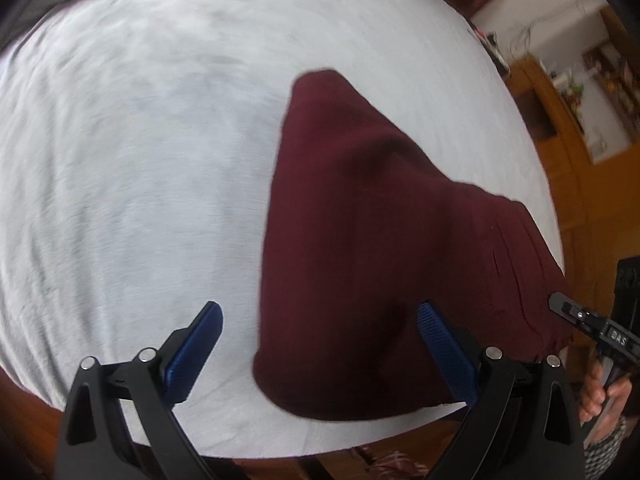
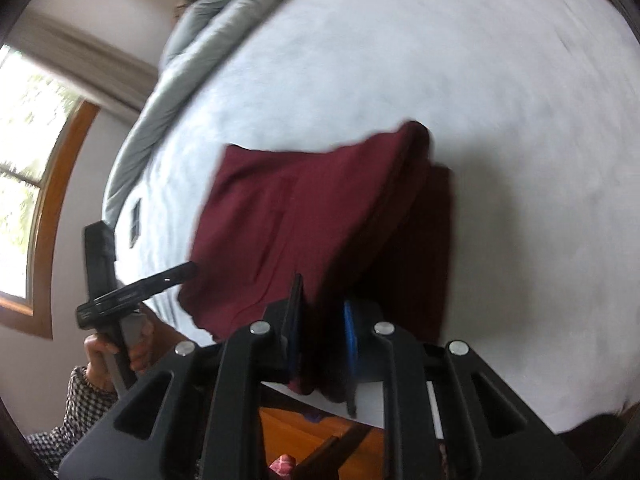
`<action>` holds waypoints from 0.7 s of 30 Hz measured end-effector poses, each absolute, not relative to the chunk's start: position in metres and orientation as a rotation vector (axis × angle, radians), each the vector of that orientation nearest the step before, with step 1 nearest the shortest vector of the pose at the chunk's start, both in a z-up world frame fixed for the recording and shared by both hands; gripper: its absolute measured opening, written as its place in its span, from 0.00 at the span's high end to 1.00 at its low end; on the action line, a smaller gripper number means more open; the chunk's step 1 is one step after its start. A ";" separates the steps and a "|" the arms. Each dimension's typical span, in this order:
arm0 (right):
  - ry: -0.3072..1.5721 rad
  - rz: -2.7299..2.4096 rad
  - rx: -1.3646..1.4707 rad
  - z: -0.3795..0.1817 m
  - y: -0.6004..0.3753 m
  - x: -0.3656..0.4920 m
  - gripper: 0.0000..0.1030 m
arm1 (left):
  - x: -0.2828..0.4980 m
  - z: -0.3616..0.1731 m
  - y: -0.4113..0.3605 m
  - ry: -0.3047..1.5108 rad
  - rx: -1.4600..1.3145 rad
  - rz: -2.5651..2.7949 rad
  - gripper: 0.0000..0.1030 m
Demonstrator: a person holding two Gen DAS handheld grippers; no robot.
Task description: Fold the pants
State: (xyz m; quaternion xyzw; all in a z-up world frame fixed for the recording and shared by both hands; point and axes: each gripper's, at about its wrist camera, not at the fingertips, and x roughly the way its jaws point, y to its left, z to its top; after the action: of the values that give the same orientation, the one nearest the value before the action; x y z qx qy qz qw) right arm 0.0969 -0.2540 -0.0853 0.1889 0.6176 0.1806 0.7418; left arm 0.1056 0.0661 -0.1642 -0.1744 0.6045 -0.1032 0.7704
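Observation:
The dark red pants [image 1: 372,240] lie partly folded on a white bed sheet [image 1: 140,160]. My left gripper [image 1: 320,316] is open above the sheet, with its right finger over the pants' near edge and nothing between the pads. My right gripper [image 2: 322,304] is shut on the pants [image 2: 304,220] and holds one end lifted off the sheet [image 2: 520,120], with cloth draping down from it. The right gripper also shows in the left wrist view [image 1: 560,304] at the pants' right edge. The left gripper shows in the right wrist view [image 2: 188,270], left of the pants.
A grey duvet [image 2: 192,56] is bunched at the far end of the bed. A wooden cabinet [image 1: 560,152] stands past the bed's right side. A window [image 2: 24,168] is in the wall. The wooden floor [image 2: 320,428] lies below the near bed edge.

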 end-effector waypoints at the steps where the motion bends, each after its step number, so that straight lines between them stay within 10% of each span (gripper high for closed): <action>1: 1.379 0.382 0.427 -0.099 -0.259 0.095 0.85 | 0.107 -0.169 0.062 1.323 -0.359 -0.216 0.05; 7: 1.448 0.353 0.352 -0.133 -0.249 0.091 0.80 | 0.105 -0.192 0.058 1.381 -0.372 -0.204 0.04; 11: 1.397 0.342 0.254 -0.106 -0.251 0.101 0.47 | 0.101 -0.188 0.070 1.381 -0.409 -0.221 0.05; 21: 1.377 0.289 0.333 -0.119 -0.264 0.187 0.49 | 0.114 -0.165 0.079 1.343 -0.336 -0.208 0.05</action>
State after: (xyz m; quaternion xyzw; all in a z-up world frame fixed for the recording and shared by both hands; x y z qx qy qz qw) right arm 0.1870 -0.2638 -0.1193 0.1526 0.6301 0.1324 0.7498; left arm 0.1143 0.0785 -0.1649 -0.1545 0.6178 -0.0959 0.7650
